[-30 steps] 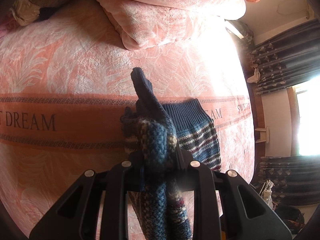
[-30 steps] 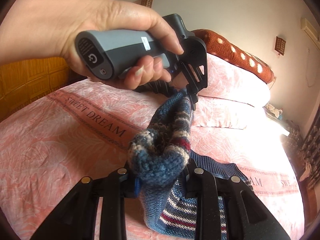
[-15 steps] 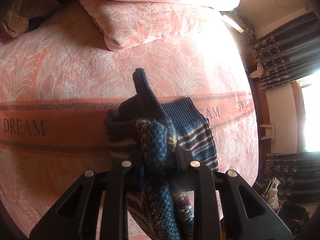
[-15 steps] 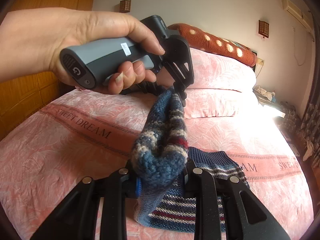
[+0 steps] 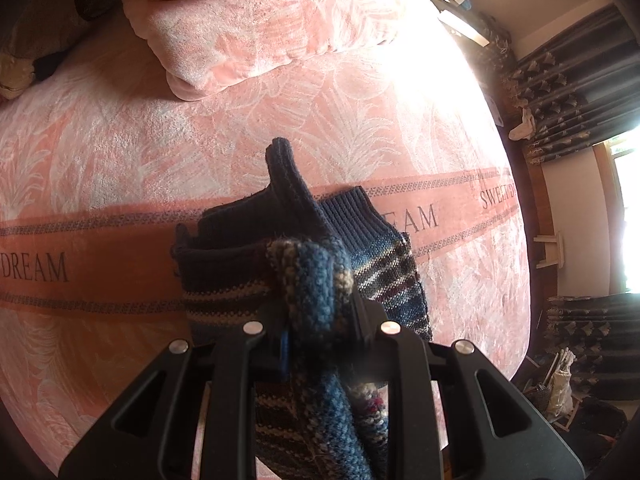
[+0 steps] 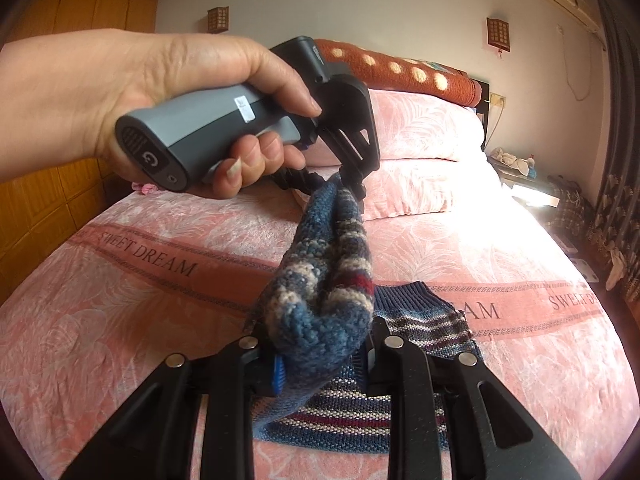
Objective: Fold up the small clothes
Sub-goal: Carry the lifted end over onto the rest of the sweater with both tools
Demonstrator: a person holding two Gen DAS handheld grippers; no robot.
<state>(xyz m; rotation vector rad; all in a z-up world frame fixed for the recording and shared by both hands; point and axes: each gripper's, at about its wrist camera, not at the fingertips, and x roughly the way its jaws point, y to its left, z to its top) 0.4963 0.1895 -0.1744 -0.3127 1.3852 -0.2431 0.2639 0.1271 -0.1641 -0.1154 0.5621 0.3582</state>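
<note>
A small blue knitted sweater (image 6: 328,280) with cream and dark red stripes hangs stretched between my two grippers above the pink bed. My right gripper (image 6: 322,356) is shut on a thick fold of its edge. Farther back in the right wrist view, a hand holds my left gripper (image 6: 352,182), shut on the other end of the same edge. In the left wrist view that gripper (image 5: 318,316) clamps the sweater (image 5: 316,280), and a dark ribbed part sticks up. The lower sweater, with its ribbed hem (image 6: 412,300), lies on the bedspread.
The pink bedspread (image 6: 140,320) has an orange band reading SWEET DREAM. Pink pillows (image 6: 420,148) and a red dotted bolster (image 6: 400,72) lie at the headboard. A bedside table (image 6: 520,176) and dark curtains (image 5: 568,92) stand to the right.
Both grippers have kept their hold and carried the sweater's edge toward the pillows. More of the dark ribbed part now folds over in the left wrist view.
</note>
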